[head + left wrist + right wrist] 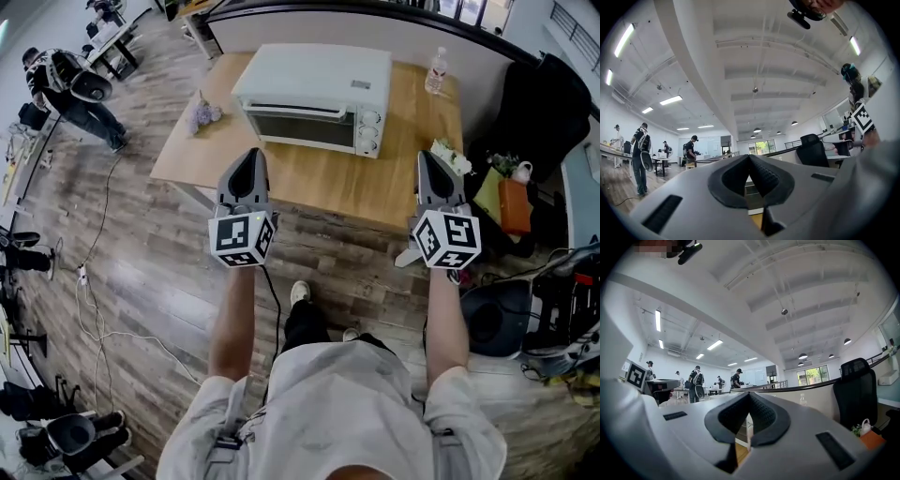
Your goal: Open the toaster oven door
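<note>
**Wood table, oven door shut, both tongs short of it**

Wood table [375, 183] carries the white toaster oven [314, 80] toward its far side, front facing the person. My read is that this leaves bare top in front for the door [298, 128] to drop into.

The door sits flush and shut, with dark glass.

Left tongs [251, 157] and right tongs [429, 159] hover at the near table edge. Both point roughly level at the oven, well apart from it and from each other.

Both sets of jaws are together with nothing between them. In the left gripper view the ribbed pads [765, 179] meet at the tip, and the right gripper view shows the same [761, 416]. They look closed for the approach, not for a grip.

The handle [295, 110] is a bar along the door's top edge, untouched. The jaws would need to part to pinch it, or hook over it closed. Left tongs line up nearer the handle, so they are the likely puller.

The knobs [368, 131] stack just right of the door and are best avoided.

A water bottle [436, 72] stands at the far right corner, outside the door's swing.
</note>
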`<state>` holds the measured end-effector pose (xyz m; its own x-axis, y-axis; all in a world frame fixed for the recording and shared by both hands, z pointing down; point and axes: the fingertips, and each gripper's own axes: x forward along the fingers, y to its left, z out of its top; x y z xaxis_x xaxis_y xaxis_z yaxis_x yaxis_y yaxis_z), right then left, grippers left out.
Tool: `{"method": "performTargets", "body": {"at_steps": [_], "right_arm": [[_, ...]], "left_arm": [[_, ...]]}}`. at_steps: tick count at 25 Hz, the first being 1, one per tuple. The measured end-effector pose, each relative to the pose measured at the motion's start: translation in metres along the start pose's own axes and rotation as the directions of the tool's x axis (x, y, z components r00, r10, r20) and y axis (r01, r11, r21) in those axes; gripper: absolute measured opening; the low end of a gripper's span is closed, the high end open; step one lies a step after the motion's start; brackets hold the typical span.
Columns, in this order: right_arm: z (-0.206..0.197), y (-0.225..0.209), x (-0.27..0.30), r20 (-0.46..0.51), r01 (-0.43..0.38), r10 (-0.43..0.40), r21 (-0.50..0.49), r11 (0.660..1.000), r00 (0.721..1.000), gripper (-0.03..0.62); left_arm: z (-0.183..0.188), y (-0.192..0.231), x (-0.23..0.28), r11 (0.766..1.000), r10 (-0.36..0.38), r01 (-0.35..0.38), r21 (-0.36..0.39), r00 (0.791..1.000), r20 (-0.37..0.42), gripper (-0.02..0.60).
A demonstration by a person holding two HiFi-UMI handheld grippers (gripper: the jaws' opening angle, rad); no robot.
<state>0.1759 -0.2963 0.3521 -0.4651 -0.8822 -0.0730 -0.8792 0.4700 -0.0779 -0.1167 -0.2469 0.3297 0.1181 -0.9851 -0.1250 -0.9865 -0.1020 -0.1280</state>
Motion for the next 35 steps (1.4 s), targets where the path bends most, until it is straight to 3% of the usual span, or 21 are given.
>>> {"method": "performTargets", "body": {"at_steps": [12, 26, 35], "right_arm": [[0.007, 0.041, 0.082, 0.004, 0.112, -0.112, -0.067, 0.991, 0.994, 0.021], [-0.005, 0.079, 0.129, 0.029, 0.167, -0.166, -0.068, 0.984, 0.986, 0.021], [-0.018, 0.083, 0.142, -0.008, 0.169, -0.171, -0.082, 0.982, 0.985, 0.021]], "left_arm": [[-0.021, 0.064, 0.090, 0.987, -0.155, 0.156, -0.029, 0.987, 0.034, 0.014], [-0.034, 0.106, 0.123, 0.967, -0.255, 0.254, 0.011, 0.966, 0.043, 0.014], [-0.052, 0.110, 0.128, 0.951, -0.304, 0.305, 0.059, 0.952, -0.024, 0.014]]}}
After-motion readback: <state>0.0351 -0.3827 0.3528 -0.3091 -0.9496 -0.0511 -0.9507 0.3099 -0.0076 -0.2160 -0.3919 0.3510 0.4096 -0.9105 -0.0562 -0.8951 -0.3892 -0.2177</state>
